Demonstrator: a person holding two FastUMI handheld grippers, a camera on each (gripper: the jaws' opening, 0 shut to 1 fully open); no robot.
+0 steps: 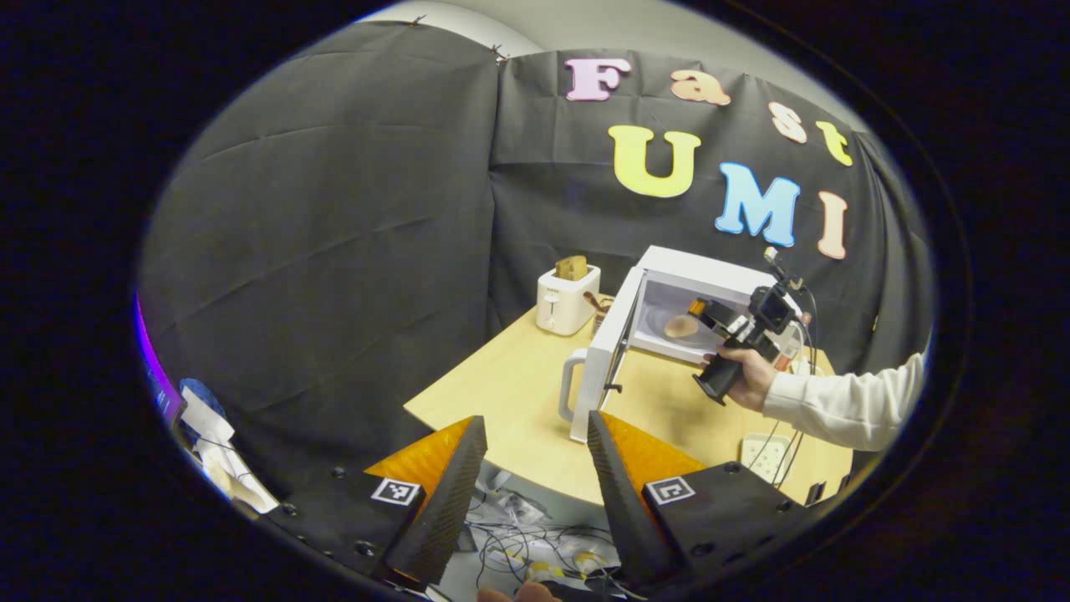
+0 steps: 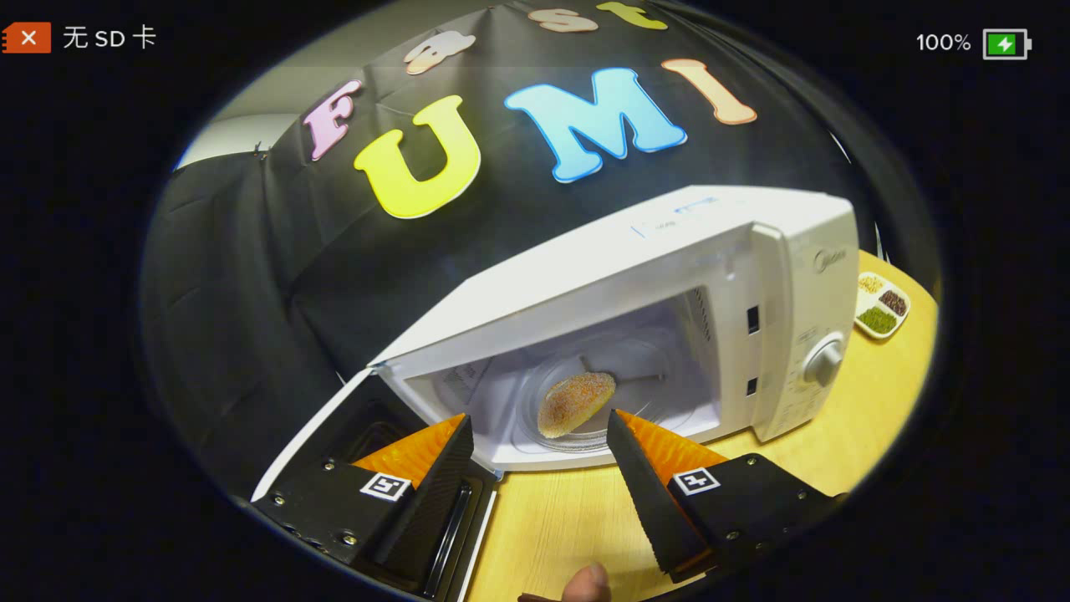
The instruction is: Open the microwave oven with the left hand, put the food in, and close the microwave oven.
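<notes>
In the right gripper view we see the right gripper (image 2: 539,439) with its two fingers spread wide and nothing between them; the tips sit just in front of the lower lip of the microwave oven (image 2: 669,276), apart from it as far as we can tell. A fingertip of the holding hand peeks in at the bottom edge of that view. Past the fingers, the food (image 2: 575,403), a crumbed oval piece, lies on the glass turntable (image 2: 610,393) inside the lit cavity, free of the gripper. The oven door (image 2: 334,435) hangs swung open at the left, its inner side facing us. On the oven's right face we make out a round knob (image 2: 823,361), and beyond it a small divided dish (image 2: 882,305) rests on the wooden table (image 2: 836,435).

In the left gripper view the left gripper (image 1: 535,431) is likewise splayed open and empty, held back off the near edge of the table, well apart from the oven. From there we see the right gripper farther off, held in a hand (image 1: 748,376) with a white sleeve (image 1: 844,405) reaching in from the right, its front end aimed into the open cavity where the food sits. The door stands out toward us with its handle (image 1: 570,385) at the near edge. A white toaster (image 1: 567,299) stands behind the oven's left side, and a power strip (image 1: 767,451) lies on the table under the sleeve. Loose cables lie tangled on the floor below the table's edge.
</notes>
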